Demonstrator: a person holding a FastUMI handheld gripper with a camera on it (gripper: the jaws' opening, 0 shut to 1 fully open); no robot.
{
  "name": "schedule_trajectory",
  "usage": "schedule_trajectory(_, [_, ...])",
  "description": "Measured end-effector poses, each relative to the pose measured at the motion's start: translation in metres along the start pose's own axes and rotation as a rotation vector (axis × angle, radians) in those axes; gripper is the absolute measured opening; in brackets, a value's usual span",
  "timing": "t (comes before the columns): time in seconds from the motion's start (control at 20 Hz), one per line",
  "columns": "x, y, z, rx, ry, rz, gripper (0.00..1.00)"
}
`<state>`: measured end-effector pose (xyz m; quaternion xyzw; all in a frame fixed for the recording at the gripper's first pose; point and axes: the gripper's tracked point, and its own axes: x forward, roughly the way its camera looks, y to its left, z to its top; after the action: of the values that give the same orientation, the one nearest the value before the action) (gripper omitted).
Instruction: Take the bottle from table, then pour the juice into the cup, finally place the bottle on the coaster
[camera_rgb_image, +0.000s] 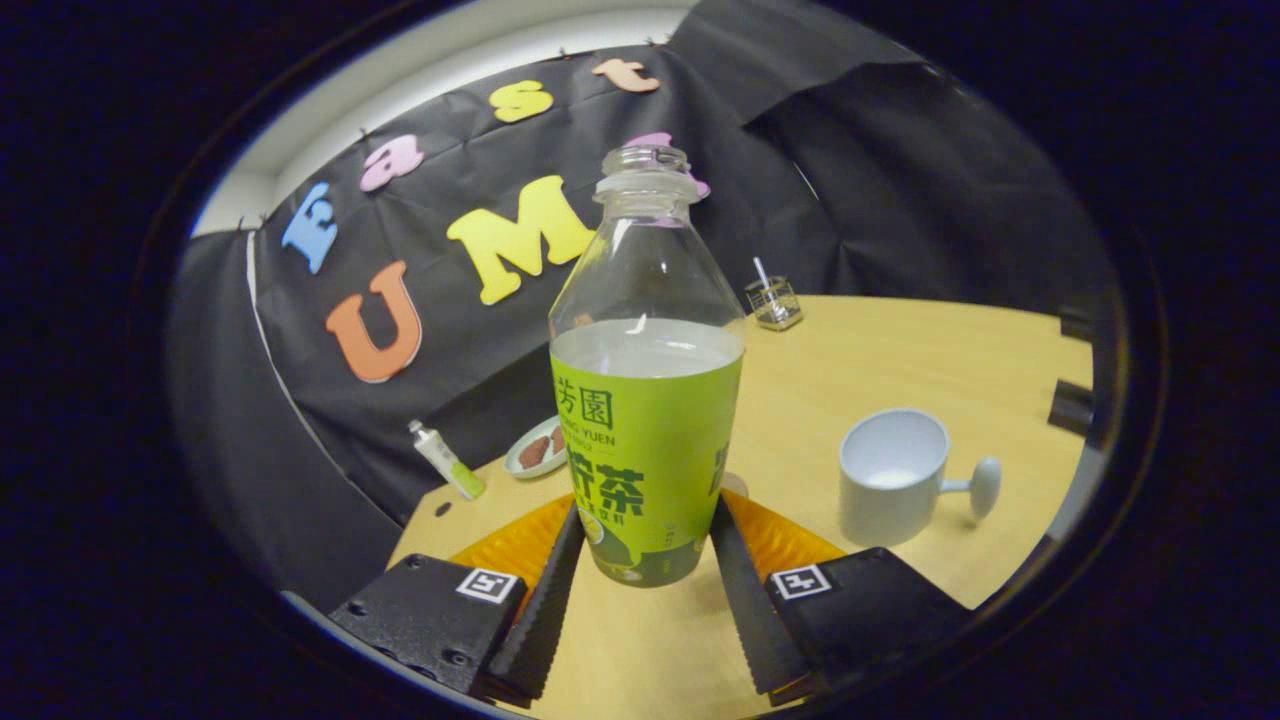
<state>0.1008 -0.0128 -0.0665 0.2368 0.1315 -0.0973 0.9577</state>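
Observation:
An uncapped clear bottle (645, 440) with a green label stands upright between my two fingers, filled with pale liquid up to the top of the label. My gripper (648, 512) is shut on its lower part, and both fingers (553, 585) press its sides. An orange ribbed coaster (512, 545) lies on the table just behind the fingers, mostly hidden by them and the bottle. A white cup (890, 478) with a knobbed handle stands upright on the wooden table (900, 350), ahead of the right finger, with something pale at its bottom.
Beyond the left finger, near the table's edge, lie a small green-and-white tube (447, 460) and a little plate (535, 448) with brown pieces. A wire holder (773, 302) with a stick in it stands at the far side, by the black cloth wall.

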Motion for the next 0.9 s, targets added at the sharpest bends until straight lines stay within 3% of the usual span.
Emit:
schedule_trajectory(0.2, [0.031,0.008,0.019,-0.208,-0.023,-0.055,0.78])
schedule_trajectory(0.4, [0.060,0.014,0.035,-0.309,-0.053,-0.059,0.78])
schedule_trajectory(0.6, [0.100,0.010,0.023,-0.421,-0.013,-0.086,0.78])
schedule_trajectory(0.9, [0.134,-0.003,0.009,-0.408,0.043,-0.073,0.78])
